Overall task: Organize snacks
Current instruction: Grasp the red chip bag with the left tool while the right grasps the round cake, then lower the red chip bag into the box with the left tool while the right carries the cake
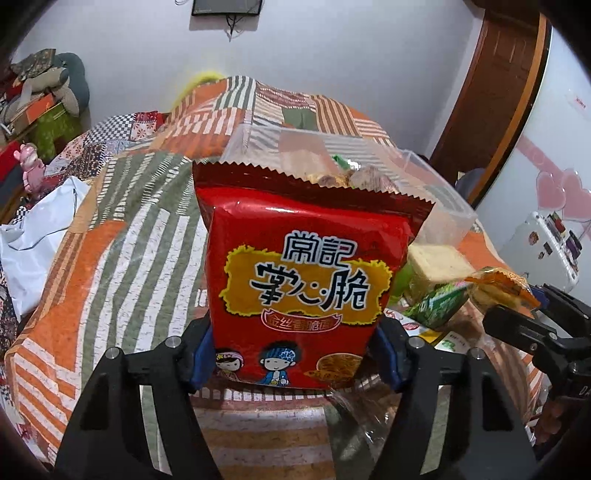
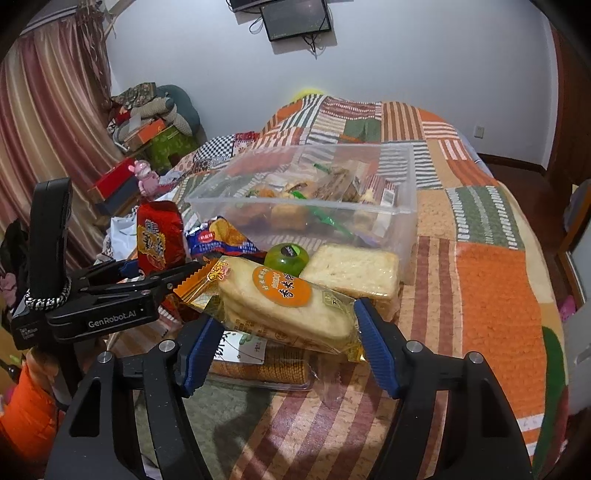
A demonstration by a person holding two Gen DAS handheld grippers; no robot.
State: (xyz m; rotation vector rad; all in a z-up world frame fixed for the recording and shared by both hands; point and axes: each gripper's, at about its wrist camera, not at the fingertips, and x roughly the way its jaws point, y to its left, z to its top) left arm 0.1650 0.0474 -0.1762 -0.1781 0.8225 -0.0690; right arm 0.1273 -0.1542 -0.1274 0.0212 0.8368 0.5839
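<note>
Left hand-held gripper (image 1: 293, 354) clamped on load, right hand-held gripper (image 2: 286, 345) likewise

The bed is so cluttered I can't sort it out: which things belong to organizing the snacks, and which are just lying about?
Part of the job:
red snack bag held in the left tool
rice cracker pack between the right tool fingers
clear plastic bin
wrapped bread slices
green round snack

Lying about:
pink toy
wall monitor
curtain
</note>
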